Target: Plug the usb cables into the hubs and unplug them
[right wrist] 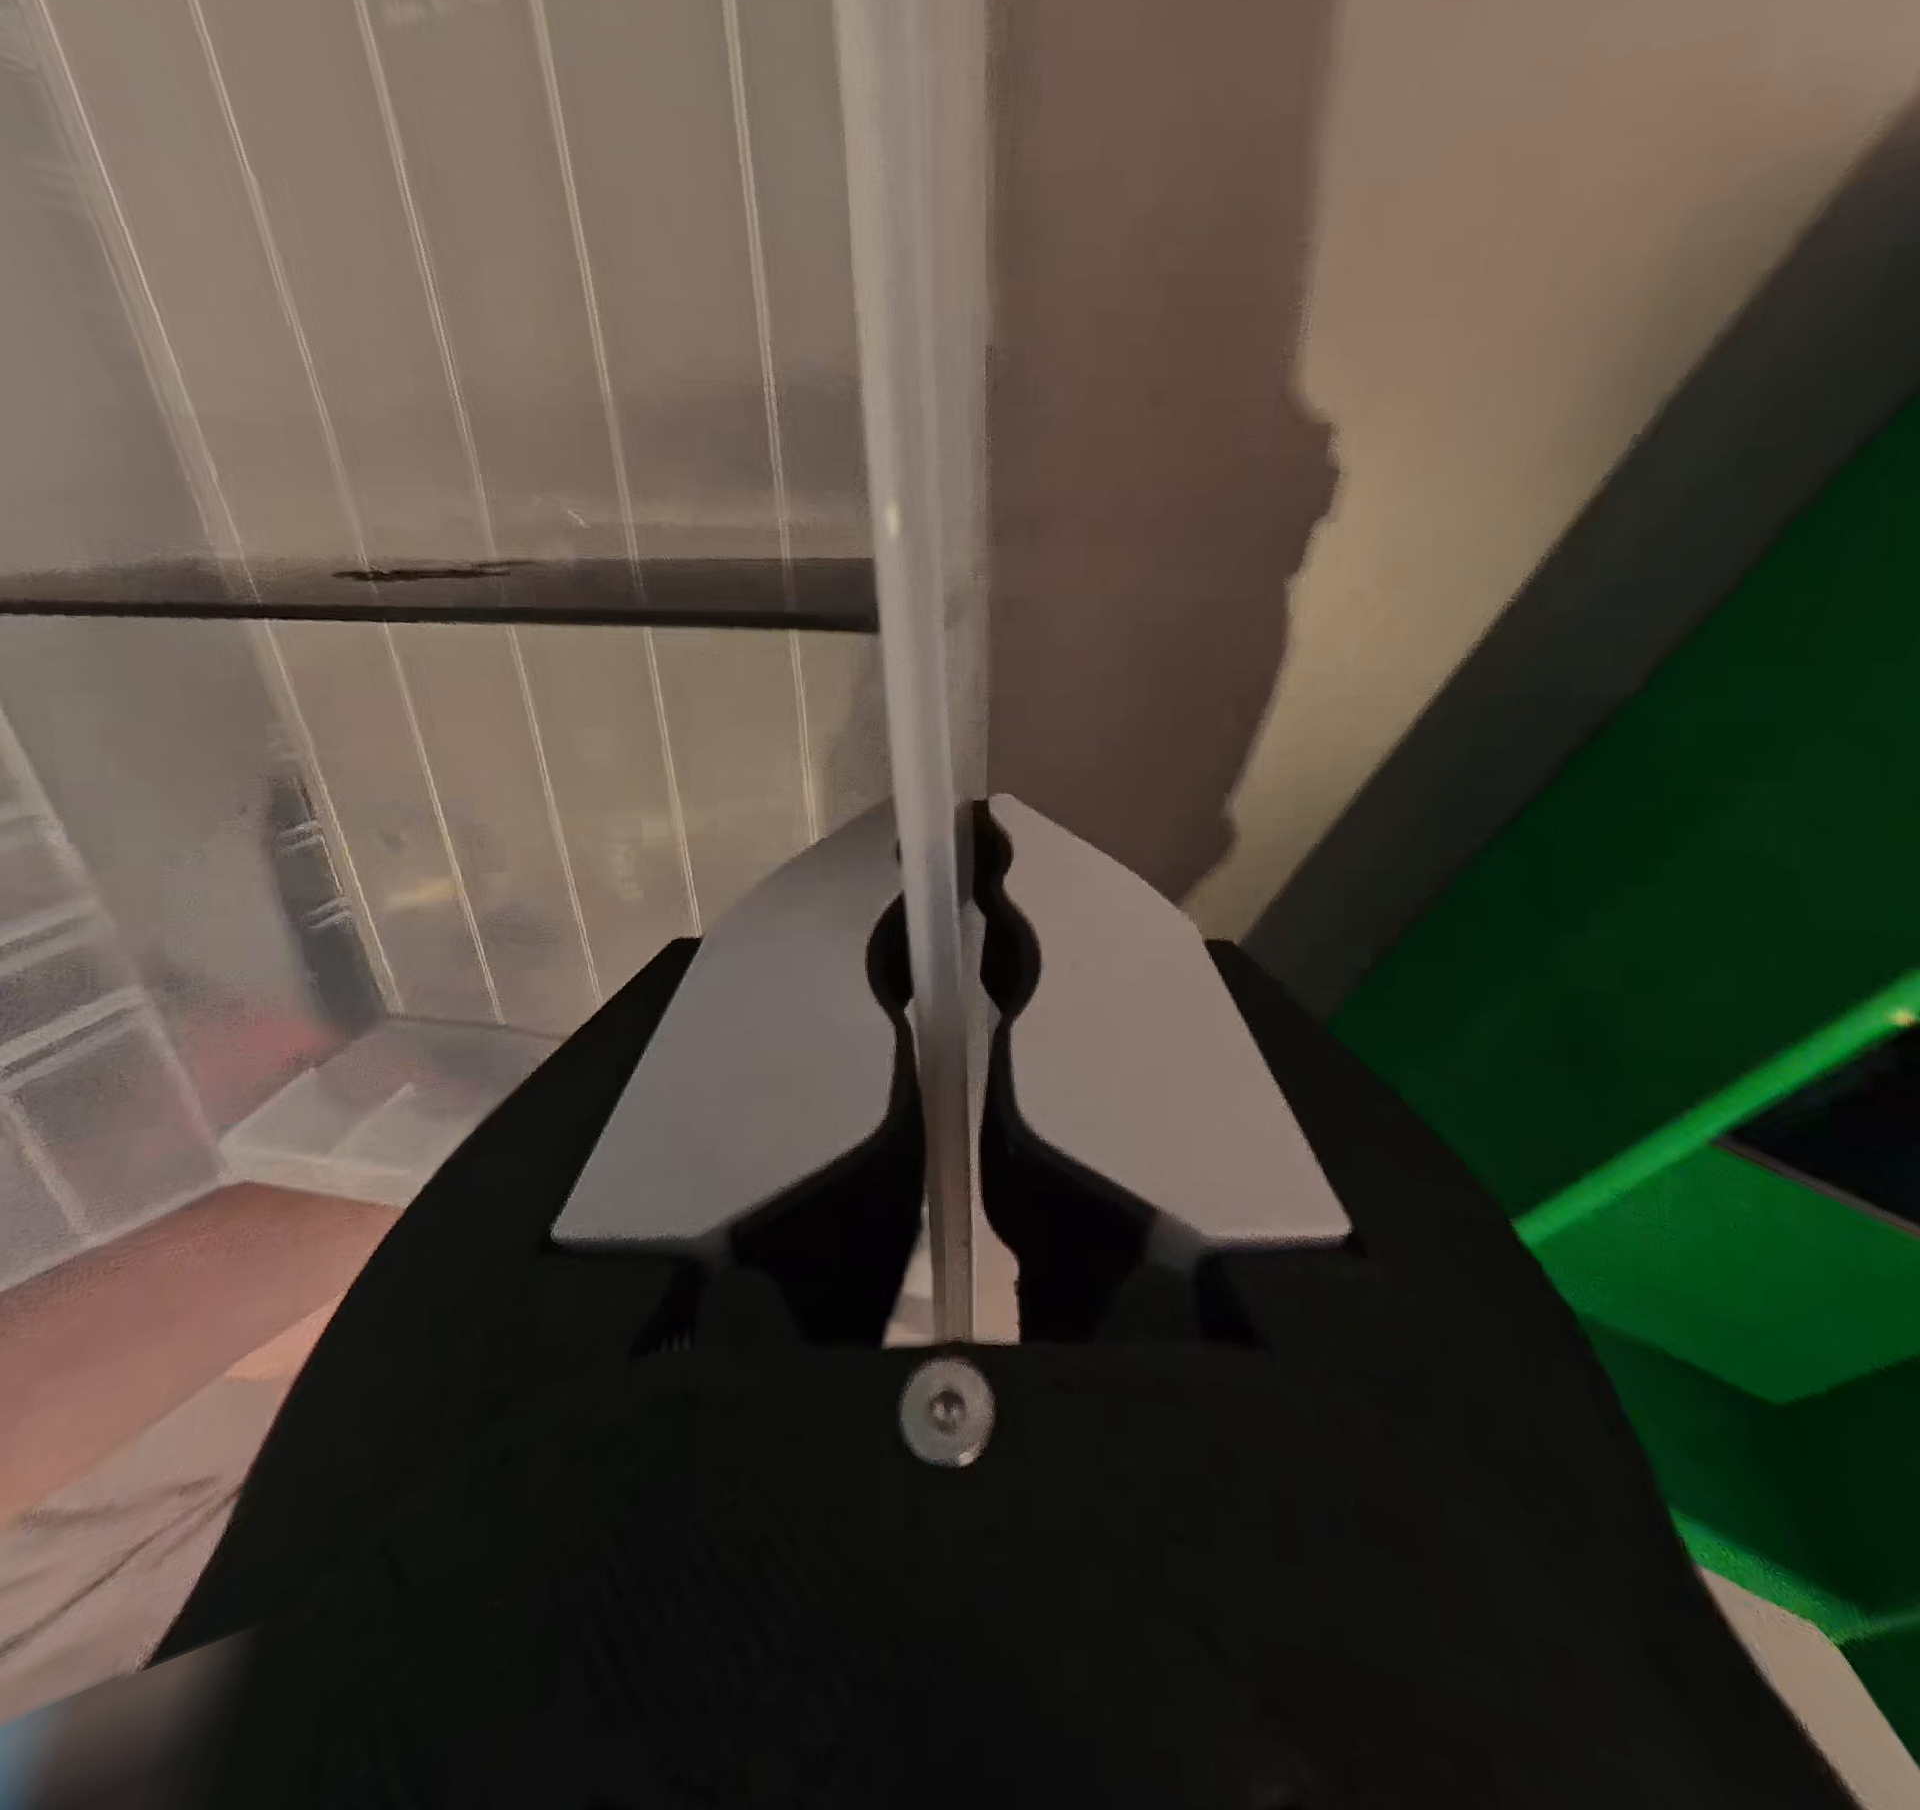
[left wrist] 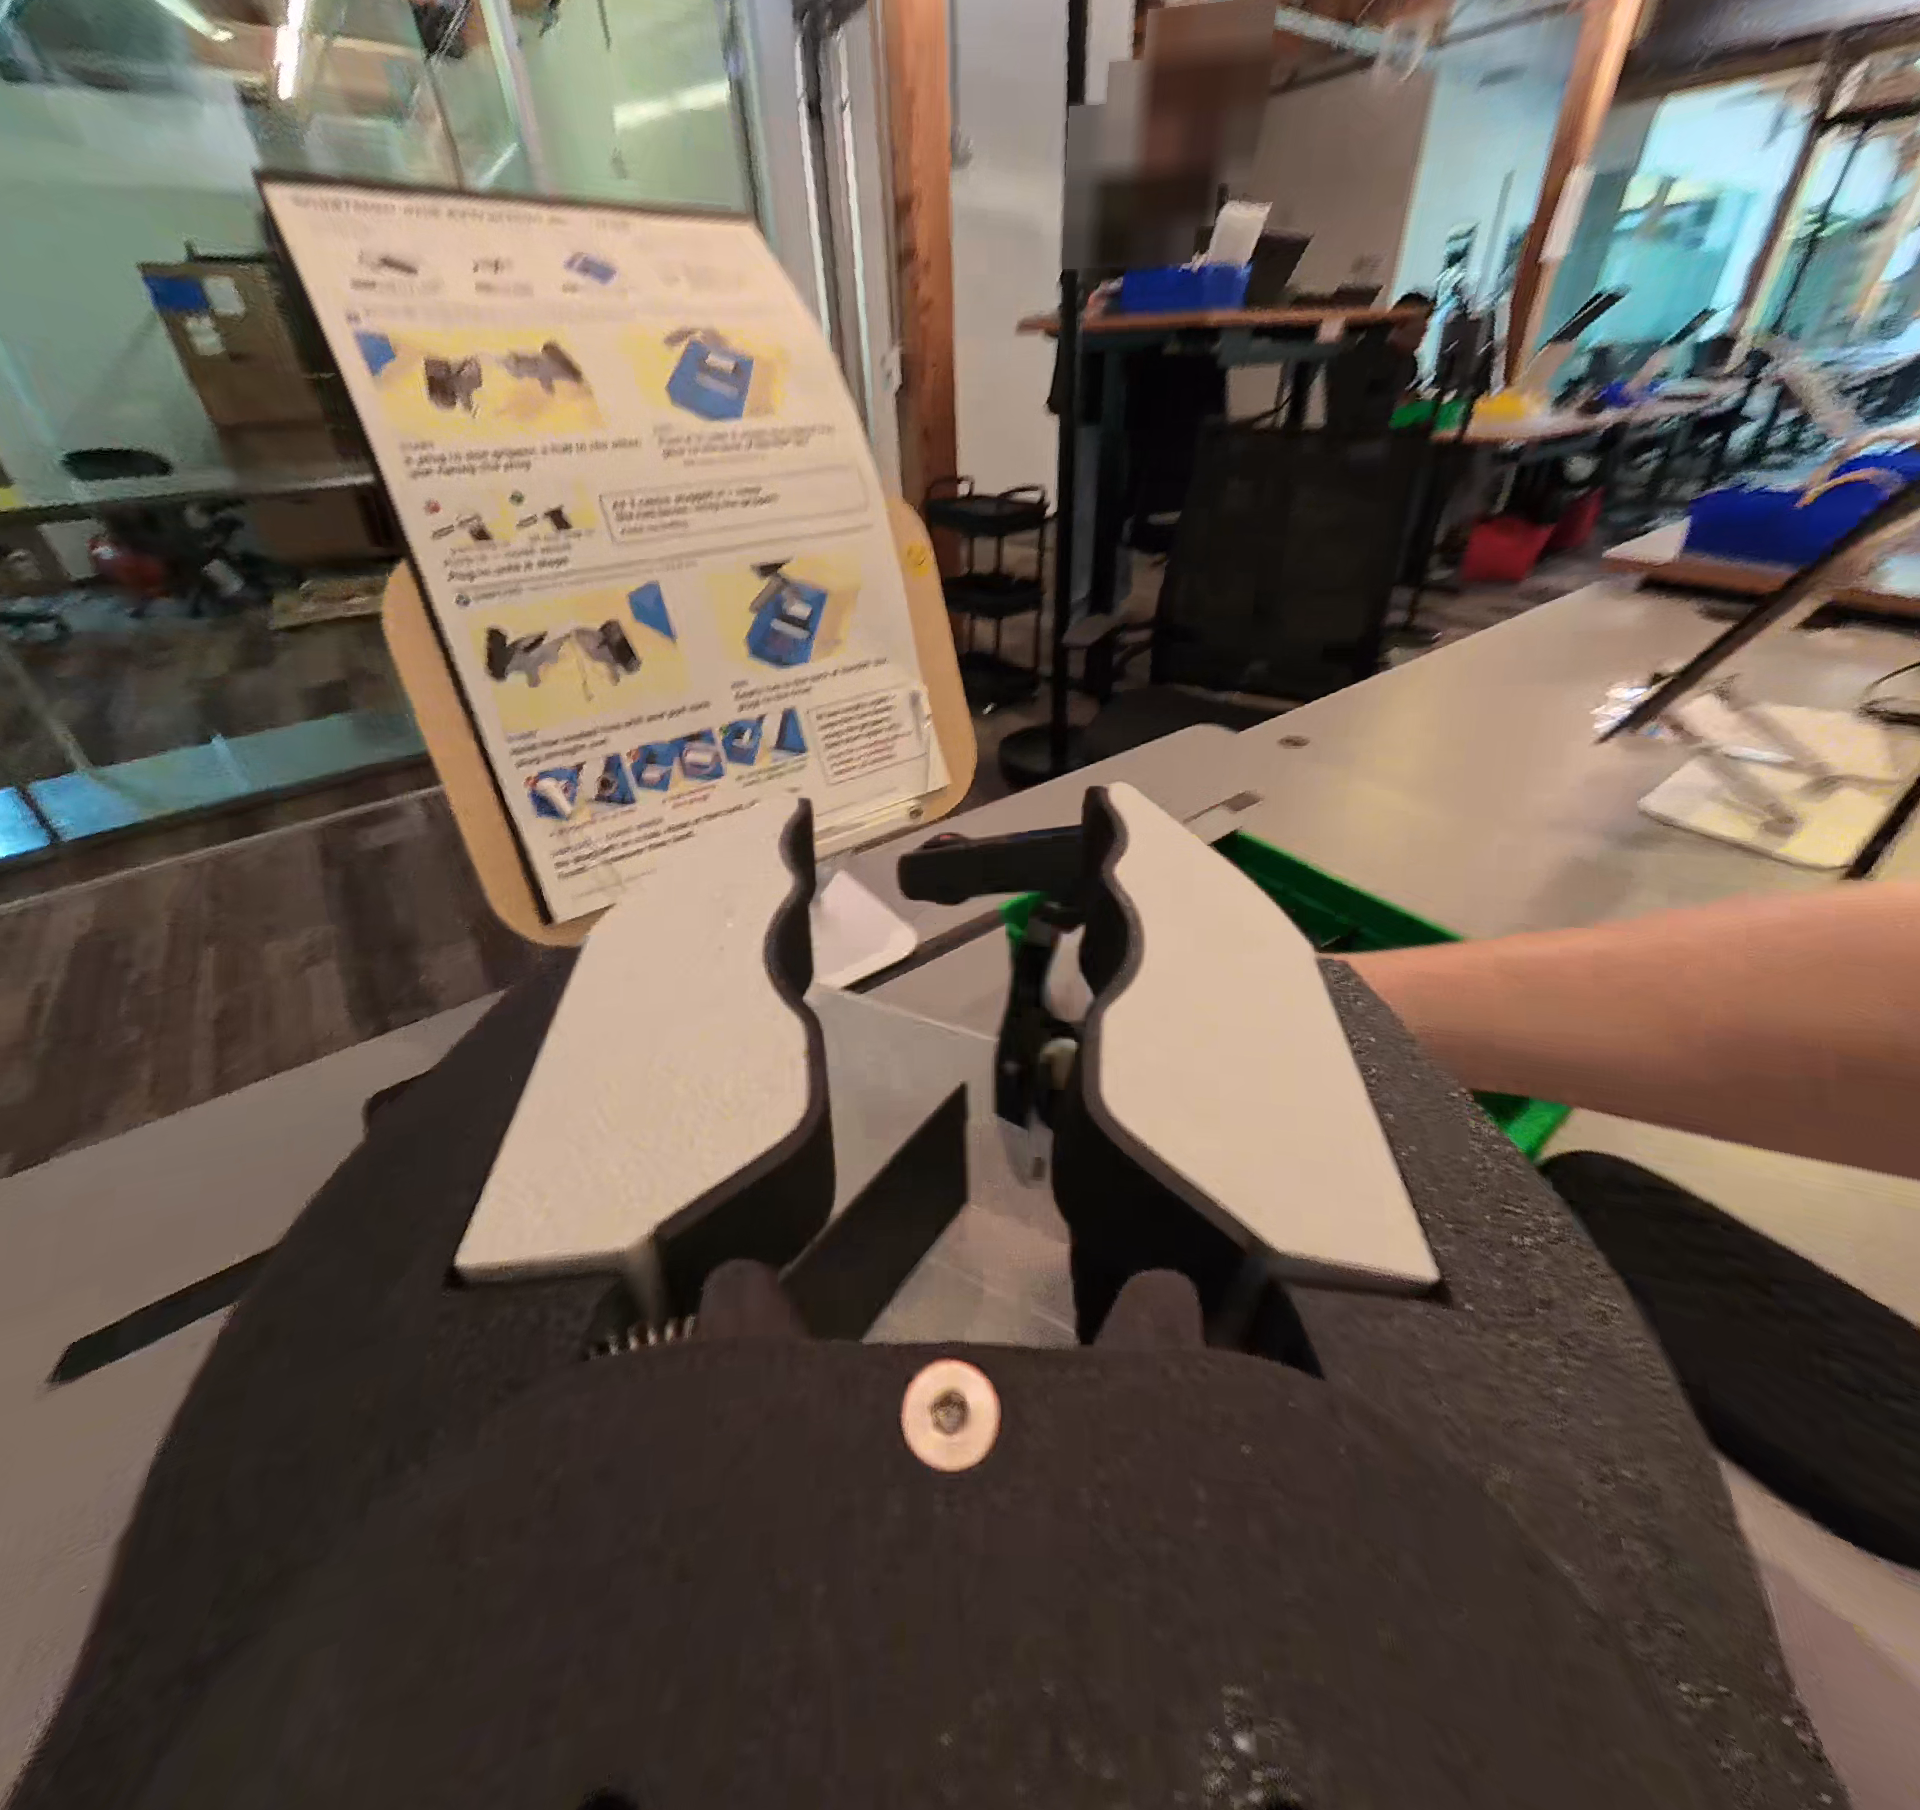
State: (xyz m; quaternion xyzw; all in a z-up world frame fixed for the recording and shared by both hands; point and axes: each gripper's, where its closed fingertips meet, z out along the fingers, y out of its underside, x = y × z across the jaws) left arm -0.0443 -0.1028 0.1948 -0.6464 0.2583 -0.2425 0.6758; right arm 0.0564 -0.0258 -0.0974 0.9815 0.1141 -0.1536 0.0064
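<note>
No USB cable or hub shows clearly. In the right wrist view my right gripper (right wrist: 951, 825) is shut on the thin edge of a clear plastic panel (right wrist: 914, 410), which seems to be the lid or wall of a ribbed clear box (right wrist: 468, 358). Blurred dark items lie behind the plastic. In the left wrist view my left gripper (left wrist: 951, 820) is open and empty above the table. The clear panel (left wrist: 894, 1043) lies between and beyond its fingers. The right gripper (left wrist: 1023, 991) shows as a black shape partly hidden behind my right finger.
A green bin (left wrist: 1309, 893) sits just beyond the grippers and also shows in the right wrist view (right wrist: 1662, 929). A person's forearm (left wrist: 1662, 1012) reaches in from the right. An instruction sheet on a clipboard (left wrist: 623, 534) stands at the table's far left edge. A grey table (left wrist: 1455, 773) extends right. Some 30 cm of space lies between my two pairs of fingers.
</note>
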